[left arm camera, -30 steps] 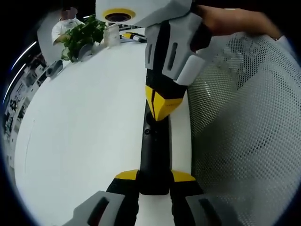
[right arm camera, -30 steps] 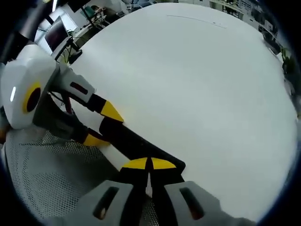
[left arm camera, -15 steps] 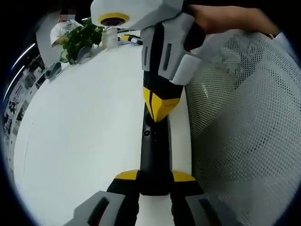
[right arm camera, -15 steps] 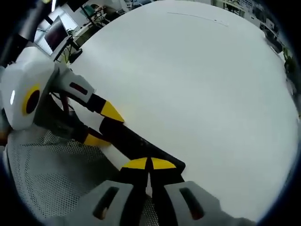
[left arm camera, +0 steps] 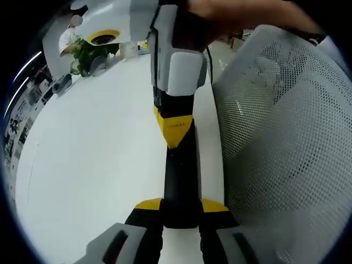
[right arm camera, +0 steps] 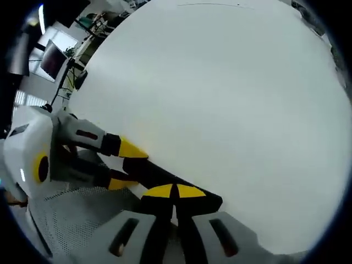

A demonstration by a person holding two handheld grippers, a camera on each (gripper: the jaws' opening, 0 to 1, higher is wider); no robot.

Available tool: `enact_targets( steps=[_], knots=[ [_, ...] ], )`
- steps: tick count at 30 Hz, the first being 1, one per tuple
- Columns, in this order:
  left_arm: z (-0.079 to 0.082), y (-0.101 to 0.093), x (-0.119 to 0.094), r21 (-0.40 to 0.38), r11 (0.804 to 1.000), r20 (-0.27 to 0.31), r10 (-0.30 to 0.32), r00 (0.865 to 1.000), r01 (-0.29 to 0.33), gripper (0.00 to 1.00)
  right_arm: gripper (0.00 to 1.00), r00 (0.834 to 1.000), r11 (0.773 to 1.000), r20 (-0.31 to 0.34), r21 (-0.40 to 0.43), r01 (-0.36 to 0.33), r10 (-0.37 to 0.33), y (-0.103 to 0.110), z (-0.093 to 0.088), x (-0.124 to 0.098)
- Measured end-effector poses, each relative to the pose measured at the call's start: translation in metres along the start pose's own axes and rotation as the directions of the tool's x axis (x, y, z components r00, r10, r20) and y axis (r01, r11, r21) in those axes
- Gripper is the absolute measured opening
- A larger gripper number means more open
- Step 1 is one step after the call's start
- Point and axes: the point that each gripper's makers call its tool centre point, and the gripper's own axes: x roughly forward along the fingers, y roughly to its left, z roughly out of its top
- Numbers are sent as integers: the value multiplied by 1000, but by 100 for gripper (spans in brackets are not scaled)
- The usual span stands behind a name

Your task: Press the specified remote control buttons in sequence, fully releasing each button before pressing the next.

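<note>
In the left gripper view, the left gripper (left arm camera: pixel 180 206) is clamping its jaws on the near end of the black remote control (left arm camera: pixel 180 176), which is lying along the white surface (left arm camera: pixel 93 159) beside a mesh chair (left arm camera: pixel 280 159). The right gripper (left arm camera: pixel 175 129) is pressing down on the remote, jaws closed together.

In the right gripper view, the right gripper (right arm camera: pixel 175 191) is touching the remote control (right arm camera: pixel 165 179) with closed tips, while the left gripper (right arm camera: pixel 124 165) is gripping its far end.
</note>
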Motion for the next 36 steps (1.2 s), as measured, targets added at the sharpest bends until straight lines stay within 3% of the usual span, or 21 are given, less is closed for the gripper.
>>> enact_targets(
  steps=[22, 36],
  knots=[
    [0, 0, 0, -4, 1000, -8, 1, 1000, -1, 24, 0, 993, 1000, -118, 14, 20, -18, 2, -1, 11],
    [0, 1, 1, -27, 1000, -3, 0, 1000, 0, 24, 0, 983, 998, -173, -31, 58, -63, 2, 2, 16]
  ],
)
